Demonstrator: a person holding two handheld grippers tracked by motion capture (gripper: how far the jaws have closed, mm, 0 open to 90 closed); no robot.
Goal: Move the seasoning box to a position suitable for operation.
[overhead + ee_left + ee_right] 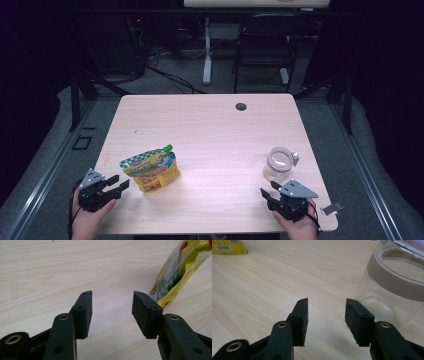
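A: High view. We see the left gripper [119, 186] at the lower left of the frame, jaws wide and empty, just beside the yellow pouch [151, 168] standing left of centre on the table [210, 125]. The right gripper [267, 192] sits at lower right, also wide and empty, near the clear jar [280, 163].

B: Left gripper view. The pouch [180, 270] is at the upper right, outside the jaws; bare wood lies between them.

A: Right gripper view. The jar [394, 287] fills the right side, beside the jaws, untouched.

B: We judge the step is the approach. Next, each gripper needs to centre on its object before closing.
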